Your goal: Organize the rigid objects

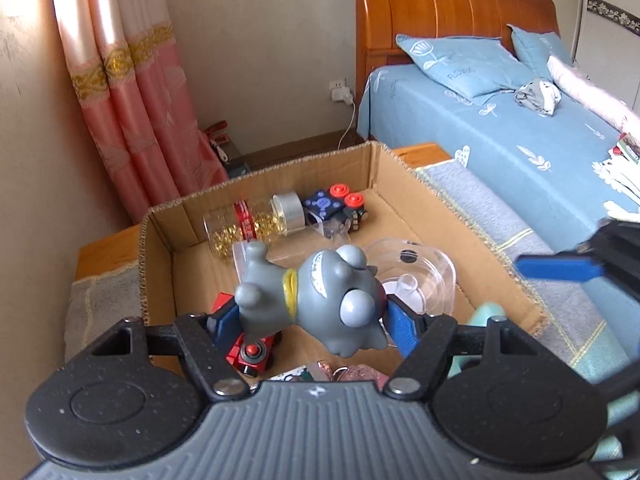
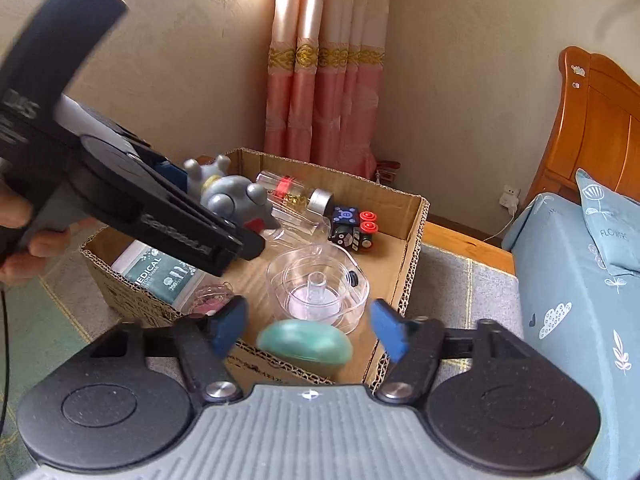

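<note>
The grey toy figure (image 1: 316, 300) is pinched between the blue pads of the left tool (image 1: 310, 316) and held in the air above the open cardboard box (image 1: 400, 168), lying sideways with its round eyes bulging toward the right pad. A yellow collar band rings its neck. In the right wrist view the same figure (image 2: 230, 196) sits over the near-left part of the box, with the left tool's black body reaching in from the left and a hand (image 2: 24, 236) gripping its handle.

The right tool (image 2: 308, 330) is spread wide with nothing between its pads; it hovers at the near rim of the box. A teal rounded object (image 2: 306, 344) lies just beyond it at the rim; whether it rests inside or on the edge cannot be told.

Inside the box: a clear round container (image 2: 318, 286) with a central post, near the middle; a clear jar (image 1: 248, 224) on its side with a silver cap and gold contents, at the far wall; a dark toy block with red wheels (image 1: 340, 208) just beside the jar's cap; a red toy (image 1: 248, 348) beneath the held figure; and a packet printed MEDICAL (image 2: 160, 276) at the near-left.

The box stands on a grey blanket (image 1: 500, 216). A bed with blue bedding (image 1: 520, 132) and a wooden headboard lies to the right, and a pink curtain (image 2: 320, 80) hangs behind.
</note>
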{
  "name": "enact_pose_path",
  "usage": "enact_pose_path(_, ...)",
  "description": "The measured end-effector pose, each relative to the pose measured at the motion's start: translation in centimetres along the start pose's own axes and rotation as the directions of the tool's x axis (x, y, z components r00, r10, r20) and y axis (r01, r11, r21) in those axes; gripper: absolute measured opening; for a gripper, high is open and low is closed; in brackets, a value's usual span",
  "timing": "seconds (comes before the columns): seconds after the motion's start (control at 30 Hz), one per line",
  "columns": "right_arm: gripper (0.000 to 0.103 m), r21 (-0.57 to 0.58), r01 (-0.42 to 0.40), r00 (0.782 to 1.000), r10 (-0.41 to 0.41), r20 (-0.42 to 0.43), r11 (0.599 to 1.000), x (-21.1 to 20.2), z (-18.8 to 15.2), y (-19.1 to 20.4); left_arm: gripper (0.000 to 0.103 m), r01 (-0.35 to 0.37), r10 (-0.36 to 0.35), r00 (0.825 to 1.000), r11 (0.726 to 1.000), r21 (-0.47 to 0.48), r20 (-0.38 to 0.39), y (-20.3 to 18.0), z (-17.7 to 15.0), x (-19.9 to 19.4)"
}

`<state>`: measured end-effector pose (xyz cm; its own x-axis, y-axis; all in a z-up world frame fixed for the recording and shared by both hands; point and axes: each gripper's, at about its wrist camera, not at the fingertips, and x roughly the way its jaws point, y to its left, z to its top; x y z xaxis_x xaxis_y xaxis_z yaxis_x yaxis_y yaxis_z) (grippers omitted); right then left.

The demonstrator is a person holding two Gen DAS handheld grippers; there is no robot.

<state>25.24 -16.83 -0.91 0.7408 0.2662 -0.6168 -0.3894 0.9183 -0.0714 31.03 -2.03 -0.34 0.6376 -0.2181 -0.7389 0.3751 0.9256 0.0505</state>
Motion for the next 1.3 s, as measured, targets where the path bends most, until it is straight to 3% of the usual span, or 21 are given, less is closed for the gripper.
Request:
enact_pose_path(0.03, 0.093, -0.001, 0.000, 1.000, 0.000, 0.015, 1.000, -0.3, -0.1, 0.0, 0.074, 0.001, -0.001, 1.000, 1.000, -0.001, -0.004, 0.0, 0.0, 0.2)
enact_pose_path(0.1, 0.096, -0.006, 0.002, 1.000, -0.002, 0.027, 1.000, -0.7, -0.1, 0.1, 0.080, 0.011, -0.011, 1.000, 1.000, -0.005, -0.006, -0.1, -0.2, 0.4)
enact_pose_path(0.17, 0.096, -0.005, 0.008, 1.000, -0.008, 0.028, 1.000, -1.1, 0.1, 0.0, 0.099, 0.001, -0.001, 1.000, 1.000, -0.012, 0.031, -0.1, -0.5, -0.1)
enact_pose_path(0.27, 0.099, 0.006, 0.013, 1.000, -0.013, 0.021, 1.000, -1.5, 0.1, 0.1, 0.099, -0.038, 0.039, 0.992, 0.999, -0.012, 0.117, -0.2, -0.8, -1.5)
enact_pose_path(0.47, 0.103, 0.080, 0.089, 0.995, -0.086, -0.044, 0.993, -2.7, 0.1, 0.0, 0.102, -0.152, 0.157, 0.971, 0.987, -0.041, 0.181, -0.8, -2.5, -5.8)
enact_pose_path(0.57, 0.103, 0.138, 0.159, 0.980, -0.140, -0.140, 0.978, -2.9, -0.2, -0.1, 0.102, -0.214, 0.225, 0.964, 0.973, -0.089, 0.141, -1.2, -4.2, -7.8)
enact_pose_path(0.7, 0.103, 0.178, 0.219, 0.960, -0.178, -0.217, 0.960, -3.4, -1.2, 0.6, 0.102, -0.205, 0.224, 0.970, 0.962, -0.179, 0.093, -1.3, -6.9, -9.8)
enact_pose_path(1.07, 0.103, 0.222, 0.260, 0.951, -0.209, -0.229, 0.940, -6.4, -2.6, 2.4, 0.102, -0.252, 0.260, 0.966, 0.930, -0.268, -0.007, -2.0, -10.1, -12.0)
enact_pose_path(1.3, 0.103, 0.214, 0.259, 0.954, -0.214, -0.211, 0.942, -7.3, -2.3, 3.1, 0.102, -0.255, 0.262, 0.965, 0.932, -0.258, -0.005, -2.9, -10.2, -12.6)
